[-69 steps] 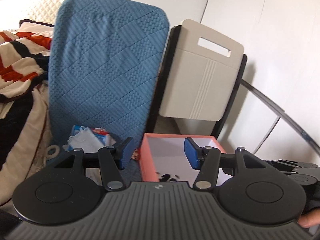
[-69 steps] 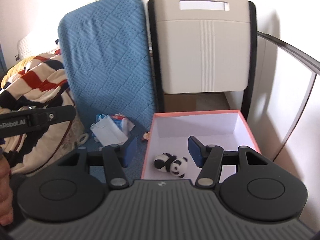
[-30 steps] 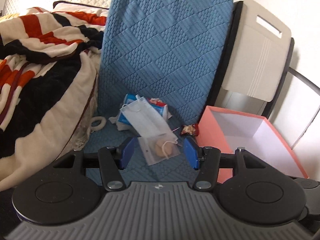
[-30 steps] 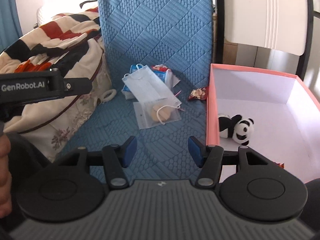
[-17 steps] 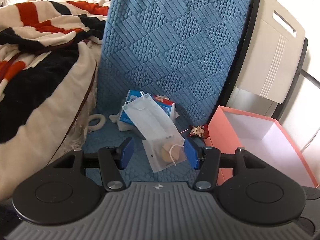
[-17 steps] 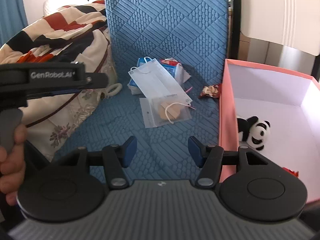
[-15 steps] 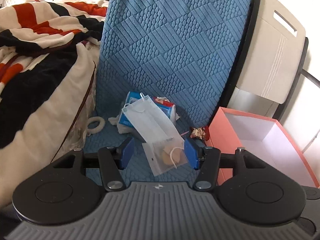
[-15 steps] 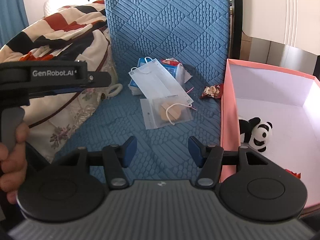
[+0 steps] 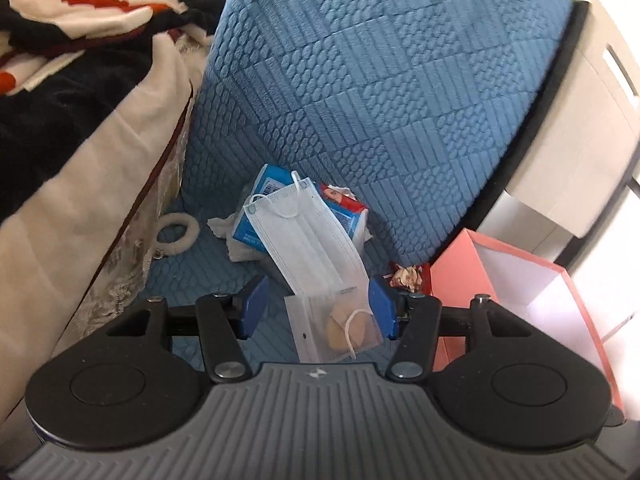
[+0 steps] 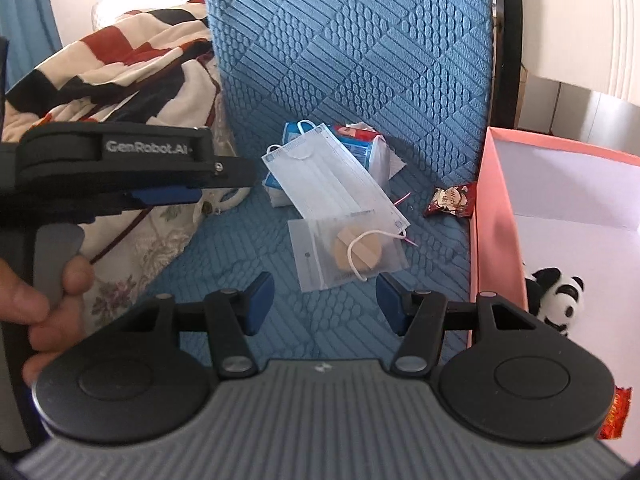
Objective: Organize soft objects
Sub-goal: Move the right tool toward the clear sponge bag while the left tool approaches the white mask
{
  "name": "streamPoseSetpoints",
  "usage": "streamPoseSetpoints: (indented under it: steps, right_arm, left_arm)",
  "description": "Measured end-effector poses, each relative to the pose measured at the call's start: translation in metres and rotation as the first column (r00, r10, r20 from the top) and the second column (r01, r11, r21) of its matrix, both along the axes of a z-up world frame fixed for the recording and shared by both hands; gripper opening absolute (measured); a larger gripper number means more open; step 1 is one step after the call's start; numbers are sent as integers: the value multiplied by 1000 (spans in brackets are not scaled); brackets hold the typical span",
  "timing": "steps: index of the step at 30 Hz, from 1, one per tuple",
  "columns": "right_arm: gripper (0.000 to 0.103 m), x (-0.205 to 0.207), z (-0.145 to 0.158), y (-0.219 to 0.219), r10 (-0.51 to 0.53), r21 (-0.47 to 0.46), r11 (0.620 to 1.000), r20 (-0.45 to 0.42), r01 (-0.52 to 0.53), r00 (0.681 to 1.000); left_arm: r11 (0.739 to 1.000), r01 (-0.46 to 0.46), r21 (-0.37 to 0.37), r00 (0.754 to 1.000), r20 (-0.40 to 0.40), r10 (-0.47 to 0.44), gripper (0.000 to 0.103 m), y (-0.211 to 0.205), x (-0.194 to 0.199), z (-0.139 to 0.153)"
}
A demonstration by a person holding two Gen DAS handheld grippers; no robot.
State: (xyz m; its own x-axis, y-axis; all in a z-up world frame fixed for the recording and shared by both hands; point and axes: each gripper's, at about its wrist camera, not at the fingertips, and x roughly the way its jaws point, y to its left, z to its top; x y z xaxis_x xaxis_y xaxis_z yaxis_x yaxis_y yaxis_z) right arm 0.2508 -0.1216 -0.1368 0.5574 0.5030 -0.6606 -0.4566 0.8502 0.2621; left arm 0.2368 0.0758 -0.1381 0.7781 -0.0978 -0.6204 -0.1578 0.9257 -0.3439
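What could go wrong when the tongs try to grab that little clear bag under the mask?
1. The mask lies overlapping the bag, so grabbing one may drag the other along.
2. The bag is thin and flat on the blue cushion; the open left tongs might pinch fabric or slip off.
3. The box wall stands close by; a swing toward the panda could bump it.

Black tongs (image 9: 316, 310) with blue pads (image 9: 253, 306), grey ribbed base, white "GenRobot.AI" lettering on the side
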Motion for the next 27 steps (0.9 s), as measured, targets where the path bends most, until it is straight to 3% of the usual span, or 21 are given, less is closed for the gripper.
streamPoseSetpoints:
  steps: [12,17,23,26,27]
  right_arm:
    - [59,51,-23,20,12,-7,1000,-69,-13,998]
    - [59,72,-36,30,12,-22,1000,-116,-14,993]
    - [60,96,-52,37,5,-27,1000,-193,-11,981]
    - [75,103,-58,41,8,-40,999,-199,-16,980]
    - [75,106,-61,43,10,-49,999,-201,-20,980]
  left_arm:
    - [981,-68,-181,988,-149,41,61,29,67,-41]
    - [970,-101,-222,975,-217,52,61,33,93,-59]
    - [920,-168,-355,944,-328,46,61,50,118,-85]
    - [888,-193,-416,938,-343,43,61,57,125,-91]
    - [883,-202,-424,937,-347,48,61,58,126,-92]
